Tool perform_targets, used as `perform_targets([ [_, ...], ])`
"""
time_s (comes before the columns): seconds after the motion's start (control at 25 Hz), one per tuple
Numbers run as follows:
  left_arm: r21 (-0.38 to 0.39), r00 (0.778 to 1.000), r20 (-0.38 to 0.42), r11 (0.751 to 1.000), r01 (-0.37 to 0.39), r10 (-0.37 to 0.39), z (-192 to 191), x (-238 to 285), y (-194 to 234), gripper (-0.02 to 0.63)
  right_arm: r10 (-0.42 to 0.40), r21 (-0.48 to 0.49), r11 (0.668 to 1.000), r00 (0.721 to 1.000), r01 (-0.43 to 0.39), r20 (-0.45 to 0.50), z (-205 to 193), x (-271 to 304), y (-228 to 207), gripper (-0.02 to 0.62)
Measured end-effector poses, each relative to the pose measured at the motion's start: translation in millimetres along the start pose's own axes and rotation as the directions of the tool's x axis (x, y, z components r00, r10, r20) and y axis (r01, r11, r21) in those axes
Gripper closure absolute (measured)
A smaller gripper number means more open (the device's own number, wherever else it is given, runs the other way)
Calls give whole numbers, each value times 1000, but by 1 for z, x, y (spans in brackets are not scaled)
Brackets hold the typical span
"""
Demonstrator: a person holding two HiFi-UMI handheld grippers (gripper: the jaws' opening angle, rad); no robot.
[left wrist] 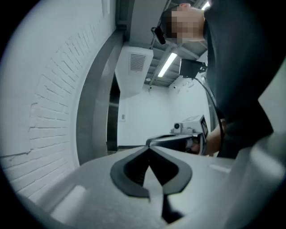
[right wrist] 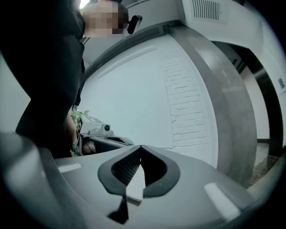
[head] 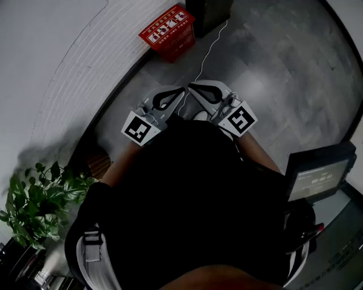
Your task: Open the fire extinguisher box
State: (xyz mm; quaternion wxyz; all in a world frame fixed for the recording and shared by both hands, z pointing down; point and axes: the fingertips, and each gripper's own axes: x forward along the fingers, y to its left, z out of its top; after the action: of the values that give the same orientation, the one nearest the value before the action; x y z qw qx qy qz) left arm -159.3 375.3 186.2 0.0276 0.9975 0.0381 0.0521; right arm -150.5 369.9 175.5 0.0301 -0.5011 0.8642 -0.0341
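Note:
The red fire extinguisher box [head: 167, 31] stands on the grey floor against the white brick wall, at the top of the head view. It has white print on its lid, which looks closed. Both grippers are held close to the person's body, about half a frame short of the box and pointing towards it. My left gripper [head: 181, 89] is shut with nothing between its jaws, and its tips meet [left wrist: 149, 147]. Beside it, my right gripper [head: 191, 86] is shut and empty too [right wrist: 140, 146]. The gripper views tilt up at wall and ceiling, and the box is not in them.
A dark cabinet [head: 207, 11] stands right of the box, and a white cable [head: 210, 48] trails across the floor from it. A potted plant [head: 34, 198] is at the lower left by the wall. A device with a screen [head: 320, 175] is at the right.

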Motion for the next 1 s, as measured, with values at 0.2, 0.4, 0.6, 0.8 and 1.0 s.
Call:
perform_targets([
  [0.2,5,1000,3,1000,23,-23,3,14,-8,605,-29,4,1000,1000,29,-1,-3,-13,-7,588],
  [0.4,-2,998,-9,998,57,-57,-1,22,-9,605,-74,20,997,997,74,3,-6,-21,-14,588],
  [0.6,-15,996,9,996,86,-86,2,29,10,604,-96,14,995,995,97,-18,-4,-9,-29,588],
  [0.8,-27,996,13,995,93,-93,-6,80,77,605,-81,11,997,996,81,-49,-5,17,-105,588],
  [1.0,-35,996,54,997,73,-71,2,102,127,604,-55,3,998,996,56,-69,0,51,-150,588],
])
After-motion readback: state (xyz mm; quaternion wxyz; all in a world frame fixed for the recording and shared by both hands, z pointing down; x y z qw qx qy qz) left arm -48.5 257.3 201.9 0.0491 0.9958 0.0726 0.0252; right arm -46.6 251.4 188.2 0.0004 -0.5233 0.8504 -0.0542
